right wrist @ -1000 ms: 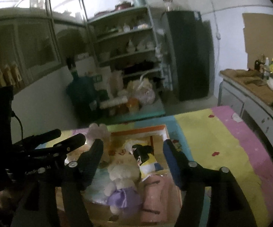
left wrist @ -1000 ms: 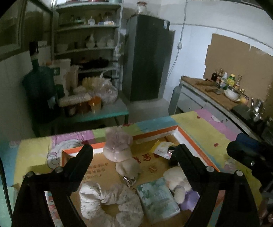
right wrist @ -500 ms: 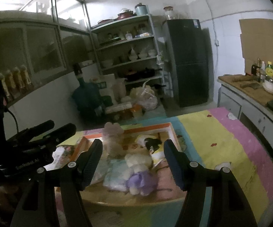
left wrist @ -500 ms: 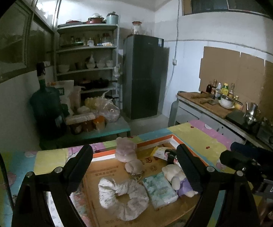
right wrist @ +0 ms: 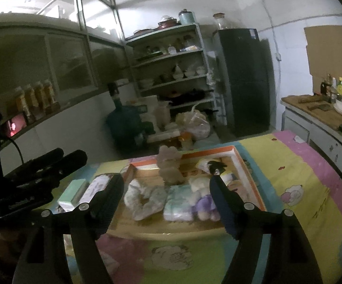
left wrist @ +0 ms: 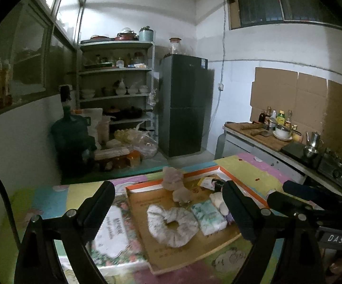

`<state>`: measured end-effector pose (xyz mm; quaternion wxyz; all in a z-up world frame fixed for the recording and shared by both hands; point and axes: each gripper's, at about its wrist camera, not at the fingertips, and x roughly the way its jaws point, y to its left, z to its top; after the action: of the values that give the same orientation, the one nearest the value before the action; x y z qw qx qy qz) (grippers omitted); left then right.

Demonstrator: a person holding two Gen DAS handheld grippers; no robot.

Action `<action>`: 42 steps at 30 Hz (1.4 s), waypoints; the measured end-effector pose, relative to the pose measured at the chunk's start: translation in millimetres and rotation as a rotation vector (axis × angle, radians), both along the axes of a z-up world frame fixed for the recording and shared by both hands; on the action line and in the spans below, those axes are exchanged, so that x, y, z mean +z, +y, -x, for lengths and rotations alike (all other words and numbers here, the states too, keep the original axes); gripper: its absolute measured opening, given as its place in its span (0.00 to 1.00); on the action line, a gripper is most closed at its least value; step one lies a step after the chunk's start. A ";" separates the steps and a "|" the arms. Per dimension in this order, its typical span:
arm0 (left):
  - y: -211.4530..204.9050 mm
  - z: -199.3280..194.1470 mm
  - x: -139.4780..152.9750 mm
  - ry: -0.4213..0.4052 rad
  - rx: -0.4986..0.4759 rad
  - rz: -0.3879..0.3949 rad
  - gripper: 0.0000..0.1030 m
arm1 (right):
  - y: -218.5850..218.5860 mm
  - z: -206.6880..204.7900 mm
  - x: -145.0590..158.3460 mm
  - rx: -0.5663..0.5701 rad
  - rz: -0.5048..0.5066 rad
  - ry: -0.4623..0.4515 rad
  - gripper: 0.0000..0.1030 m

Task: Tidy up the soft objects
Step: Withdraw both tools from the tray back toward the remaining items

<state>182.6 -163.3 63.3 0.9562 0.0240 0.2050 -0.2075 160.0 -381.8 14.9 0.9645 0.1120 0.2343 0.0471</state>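
Both grippers hang above the table, jaws spread wide, gripping nothing: left gripper (left wrist: 168,203) and right gripper (right wrist: 167,195). The scrunchie (left wrist: 172,226), tissue pack (left wrist: 209,216) and what's probably a plush doll (right wrist: 203,200) lie in the orange-rimmed tray (left wrist: 242,184), beyond the fingertips.

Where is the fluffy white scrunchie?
In both wrist views the fluffy white fabric scrunchie lies in the orange-rimmed cardboard tray, at its near left, beside the pale green tissue pack.
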 end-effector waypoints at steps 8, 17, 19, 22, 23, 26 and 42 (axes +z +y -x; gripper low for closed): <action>36.4 28.5 -2.7 -0.003 0.045 0.020 0.90 | 37.1 20.1 1.0 0.012 0.064 -0.027 0.74; 72.4 51.6 -12.7 0.012 0.073 0.045 0.89 | 73.0 37.1 -4.8 0.040 0.084 -0.042 0.74; 78.8 55.5 -15.9 0.015 0.081 0.040 0.89 | 81.0 40.5 -6.4 0.045 0.085 -0.044 0.74; 88.7 61.2 -20.1 0.028 0.090 0.046 0.89 | 90.7 43.8 -8.8 0.054 0.084 -0.045 0.74; 92.1 63.1 -21.5 0.033 0.096 0.049 0.89 | 94.7 45.2 -9.9 0.058 0.083 -0.046 0.74; 100.6 68.3 -26.2 0.043 0.128 0.045 0.89 | 104.8 49.3 -12.1 0.065 0.089 -0.048 0.74; 167.0 91.0 -53.8 0.053 0.284 0.076 0.89 | 140.8 57.2 -39.2 0.071 0.112 -0.007 0.74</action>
<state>91.6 3.7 9.5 0.9704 -0.0469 0.2235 -0.0784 102.8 -241.0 -24.3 0.9679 0.0496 0.2368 0.0684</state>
